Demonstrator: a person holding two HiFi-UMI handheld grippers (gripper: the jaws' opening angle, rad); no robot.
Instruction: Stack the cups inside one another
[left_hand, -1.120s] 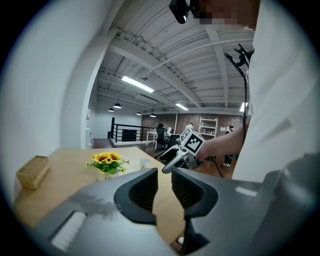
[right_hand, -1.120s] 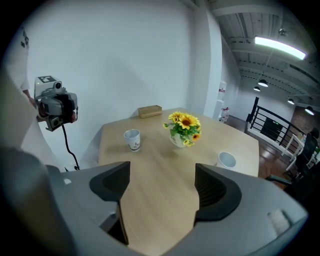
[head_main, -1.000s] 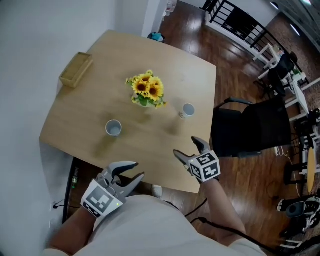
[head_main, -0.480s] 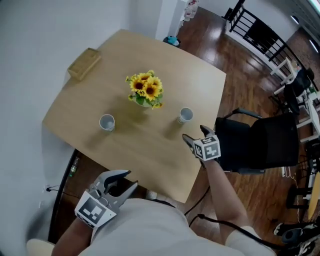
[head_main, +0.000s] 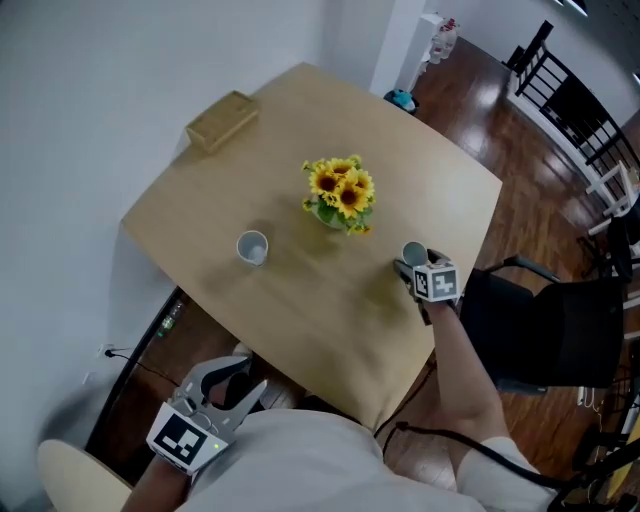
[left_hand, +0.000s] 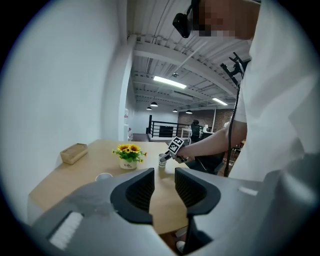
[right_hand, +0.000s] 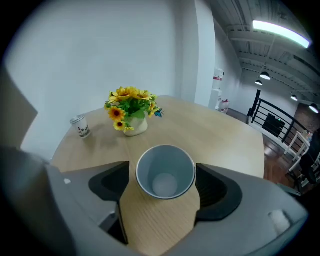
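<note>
R claw (right_hand: 164, 184) released, jaws straddling cup (right_hand: 165, 171), no clamp yet. 2nd cup (head_main: 252, 246) well apart, left beyond flower pot (head_main: 342, 192). L claw (left_hand: 164, 183) released, empty. Nothing stacked; whole job left.

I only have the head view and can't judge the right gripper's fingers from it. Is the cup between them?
Observer: Yes. The right gripper view shows the paper cup standing on the table between the fingers of the right gripper. The fingers are apart, with a gap showing on one side.
Operator: Anything inside it?
Observer: No, it is empty down to its base.
Operator: And the left gripper?
Observer: Its own view shows the left gripper with fingers slightly apart and nothing between them.
</note>
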